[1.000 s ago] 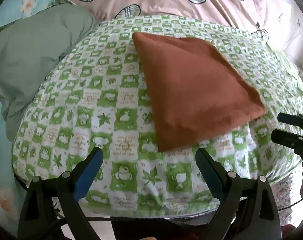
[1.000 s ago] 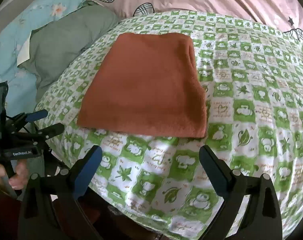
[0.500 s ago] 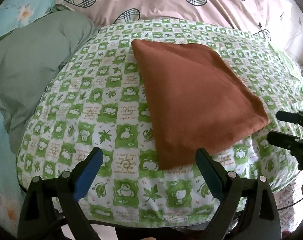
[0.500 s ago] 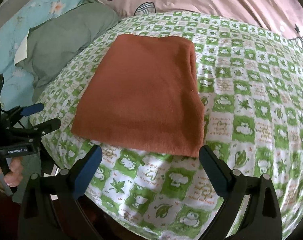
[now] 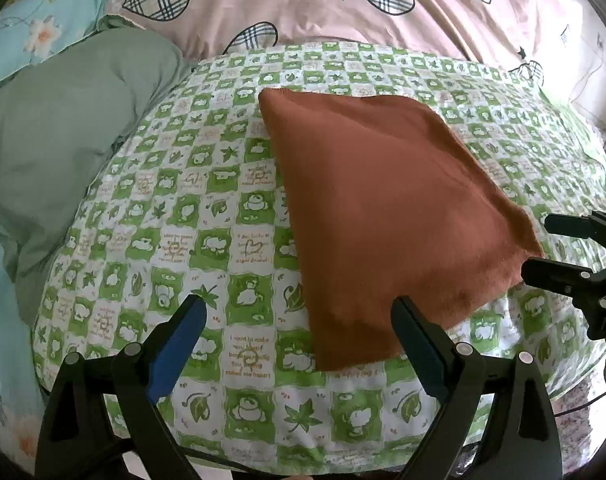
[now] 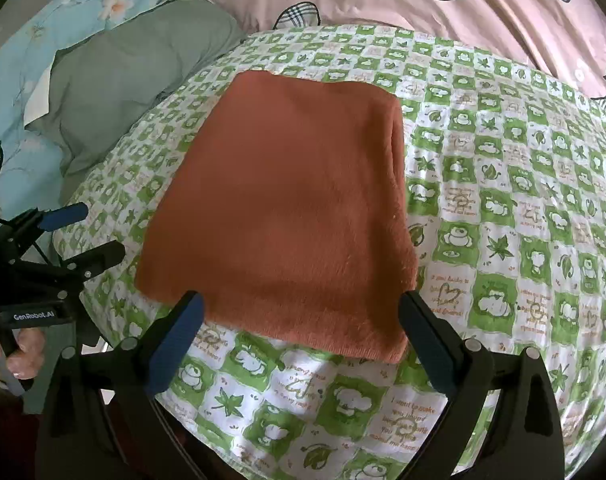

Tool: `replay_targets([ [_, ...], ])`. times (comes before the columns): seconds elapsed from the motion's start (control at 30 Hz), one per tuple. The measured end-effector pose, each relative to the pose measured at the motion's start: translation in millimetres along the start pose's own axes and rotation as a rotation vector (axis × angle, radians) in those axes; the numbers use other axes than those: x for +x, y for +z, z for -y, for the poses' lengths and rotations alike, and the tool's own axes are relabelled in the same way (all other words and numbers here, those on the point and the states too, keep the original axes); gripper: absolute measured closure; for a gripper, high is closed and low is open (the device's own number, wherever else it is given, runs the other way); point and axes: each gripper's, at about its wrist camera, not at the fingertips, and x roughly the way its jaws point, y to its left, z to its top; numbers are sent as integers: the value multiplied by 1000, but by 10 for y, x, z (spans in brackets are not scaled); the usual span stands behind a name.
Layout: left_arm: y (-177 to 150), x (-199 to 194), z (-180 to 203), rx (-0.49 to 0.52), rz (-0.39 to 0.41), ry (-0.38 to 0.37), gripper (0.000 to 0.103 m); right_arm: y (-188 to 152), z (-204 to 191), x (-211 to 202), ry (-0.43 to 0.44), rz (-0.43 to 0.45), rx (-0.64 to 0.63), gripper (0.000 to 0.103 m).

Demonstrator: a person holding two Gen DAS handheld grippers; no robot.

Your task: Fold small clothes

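Left wrist view: a green-checked sheet (image 5: 191, 240) covers the bed, with a grey-green pillow (image 5: 63, 152) beside it and a pink quilt (image 5: 343, 12) behind. The left gripper (image 5: 299, 316) hangs with fingers spread and empty, the folded rust-brown cloth (image 5: 383, 208) just ahead, its near corner between them.

Right wrist view: the right gripper (image 6: 301, 312) is spread too, the cloth's (image 6: 287, 216) near edge between its fingers, flat and fuzzy.

— How many cloths are out?
— One rust-brown folded cloth (image 6: 279, 216) on one green-checked sheet (image 6: 503, 208).
— And tools?
— Two: the left tool (image 5: 299, 312) and the right tool (image 6: 301, 304), each with two fingers spread wide.
— Bedding behind?
— One grey-green pillow (image 5: 63, 152), one pink quilt (image 5: 343, 12), one blue floral cover (image 6: 83, 12).
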Motion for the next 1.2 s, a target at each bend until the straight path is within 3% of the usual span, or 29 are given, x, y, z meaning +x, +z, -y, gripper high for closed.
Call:
replay_targets([
  [0.17, 53, 19, 5, -1, 8, 0, 9, 54, 67, -21, 13, 13, 19, 6],
  [0.53, 259, 258, -119, -71, -3, -13, 9, 387, 491, 81, 85, 91, 185, 6],
  [0.6, 316, 342, -177, -97, -12, -25, 9, 484, 581, 179, 96, 91, 209, 10],
  [0.67, 388, 415, -235, -124, -14, -35, 9, 592, 669, 297, 93, 79, 235, 22],
  [0.9, 692, 776, -419, -197, -26, -62, 9, 983, 958, 791, 126, 64, 315, 26],
  [0.93, 716, 815, -433, -207, -28, -69, 9, 1035, 1011, 884, 142, 62, 333, 29],
  [1.0, 774, 931, -485, -230, -39, -88, 9, 1100, 1107, 1056, 163, 45, 365, 57],
  [1.03, 795, 979, -498, -238, -45, -93, 9, 1106, 1139, 1108, 176, 35, 376, 82],
  [1.1, 831, 1026, -515, -246, -48, -98, 10, 1109, 1176, 1087, 199, 57, 401, 86],
  [1.2, 843, 1021, -476, -229, -34, -87, 10, 1069, 1125, 805, 204, 160, 385, 90],
])
